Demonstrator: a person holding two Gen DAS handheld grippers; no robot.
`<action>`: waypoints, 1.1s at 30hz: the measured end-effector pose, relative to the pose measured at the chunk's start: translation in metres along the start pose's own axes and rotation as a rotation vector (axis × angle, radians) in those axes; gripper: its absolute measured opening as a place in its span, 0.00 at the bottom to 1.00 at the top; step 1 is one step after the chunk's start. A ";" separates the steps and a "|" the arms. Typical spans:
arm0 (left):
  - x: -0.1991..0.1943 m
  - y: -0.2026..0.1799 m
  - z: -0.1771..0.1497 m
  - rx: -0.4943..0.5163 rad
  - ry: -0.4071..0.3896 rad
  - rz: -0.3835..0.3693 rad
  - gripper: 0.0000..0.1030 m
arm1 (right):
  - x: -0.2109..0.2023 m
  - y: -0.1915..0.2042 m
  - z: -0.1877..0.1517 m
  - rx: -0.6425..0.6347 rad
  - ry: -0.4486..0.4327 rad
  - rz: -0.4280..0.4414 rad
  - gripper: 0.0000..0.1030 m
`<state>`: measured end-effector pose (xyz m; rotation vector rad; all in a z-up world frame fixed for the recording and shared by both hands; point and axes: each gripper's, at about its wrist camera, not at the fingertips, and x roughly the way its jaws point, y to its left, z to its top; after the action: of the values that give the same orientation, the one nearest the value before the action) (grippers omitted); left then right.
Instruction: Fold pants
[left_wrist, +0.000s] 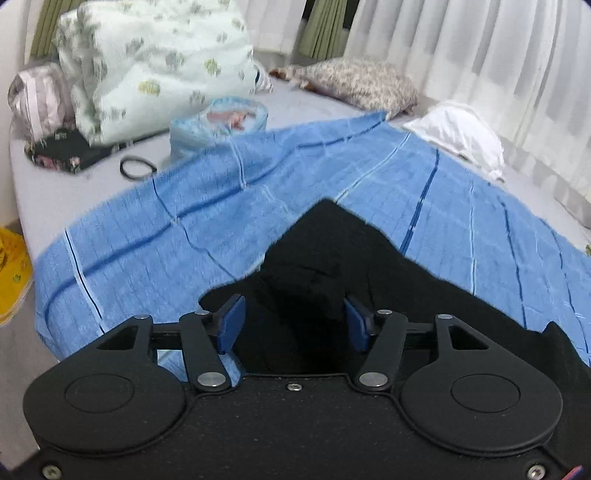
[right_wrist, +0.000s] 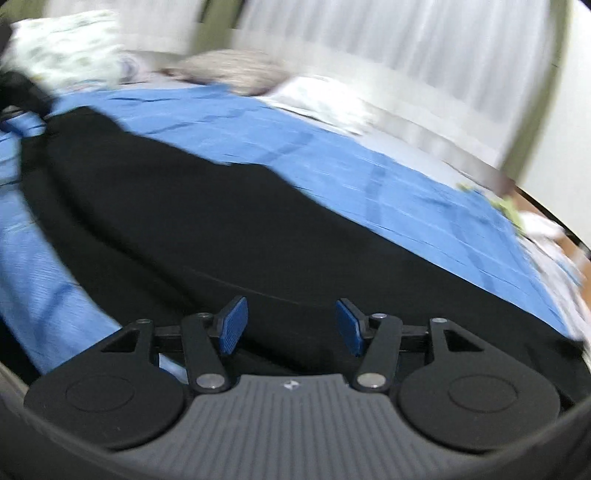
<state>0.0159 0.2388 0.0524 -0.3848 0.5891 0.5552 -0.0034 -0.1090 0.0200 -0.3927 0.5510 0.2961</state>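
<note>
Black pants (left_wrist: 325, 254) lie on a blue striped blanket (left_wrist: 166, 229) spread over the bed. In the left wrist view my left gripper (left_wrist: 293, 319) is open, its blue pads (left_wrist: 231, 323) standing wide on either side of a raised bunch of the black fabric, not closed on it. In the right wrist view, which is motion-blurred, the pants (right_wrist: 207, 214) stretch in a long band across the blanket (right_wrist: 369, 177). My right gripper (right_wrist: 291, 323) is open and empty just above the black fabric.
A floral duvet (left_wrist: 147, 66), a patterned pillow (left_wrist: 358, 83), a white pillow (left_wrist: 458, 133), a round blue bag (left_wrist: 218, 122), a black hair band (left_wrist: 136, 168) and dark floral cloth (left_wrist: 59, 151) lie at the bed's far side. White curtains (left_wrist: 480, 55) hang behind.
</note>
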 end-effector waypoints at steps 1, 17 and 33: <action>-0.004 -0.001 0.000 0.013 -0.019 0.009 0.54 | 0.003 0.010 0.004 -0.014 -0.006 0.029 0.67; 0.020 0.023 0.017 -0.094 0.153 -0.139 0.58 | 0.017 0.062 0.019 -0.070 -0.019 0.214 0.67; 0.019 -0.025 0.018 0.150 -0.058 0.033 0.36 | 0.022 0.063 0.015 -0.108 -0.027 0.131 0.69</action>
<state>0.0515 0.2346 0.0587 -0.2170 0.5783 0.5479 -0.0026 -0.0427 0.0019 -0.4571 0.5364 0.4575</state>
